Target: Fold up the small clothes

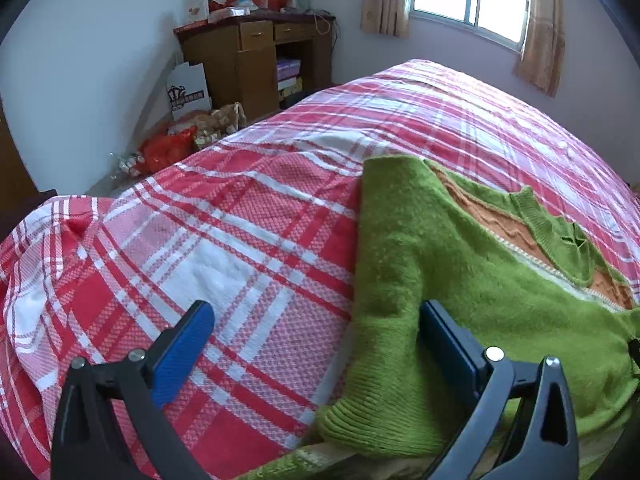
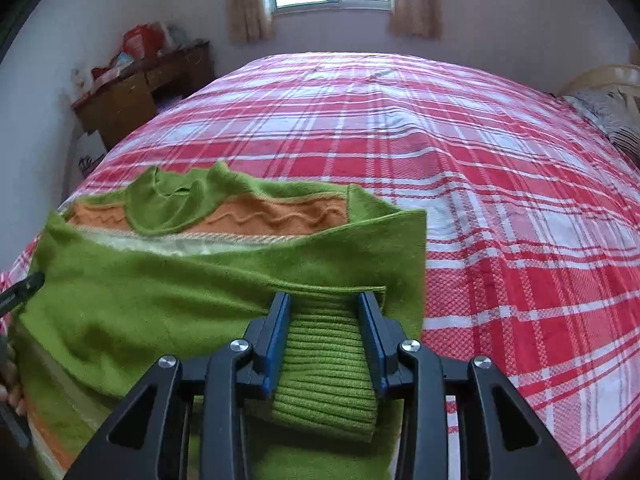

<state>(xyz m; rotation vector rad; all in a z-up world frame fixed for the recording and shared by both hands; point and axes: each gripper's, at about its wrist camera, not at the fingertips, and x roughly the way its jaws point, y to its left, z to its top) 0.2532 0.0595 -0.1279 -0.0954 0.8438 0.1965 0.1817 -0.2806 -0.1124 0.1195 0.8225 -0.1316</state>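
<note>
A fuzzy green knit sweater (image 2: 168,280) lies on a bed under a red, pink and white plaid bedspread (image 2: 500,208) with a waffle-like weave. The sweater has a band of orange across the chest with a raised wavy line, a pale stripe beneath it, and a rolled green collar.

The right tool (image 2: 325,304) is clamped on the ribbed cuff (image 2: 324,364) of a sleeve: the thick ribbing fills the gap between its two blue pads, and the sleeve is folded across the sweater's body just ahead of the tool. To its right the bedspread stretches away flat.

The left tool (image 1: 316,316) stands wide apart with nothing pinched. Its right-hand blue pad rests against the sweater's side, near a ribbed hem edge (image 1: 356,412) just below it, while its left-hand pad hangs over bare plaid cloth.

Only the left view shows the bedspread bunching at the bed's near corner, to that tool's left, and a brown wooden desk (image 1: 256,68) far ahead of it with bags (image 1: 188,88) at its foot. The right view alone shows the whole orange band and, at its far left edge, the tip of the left tool.
</note>
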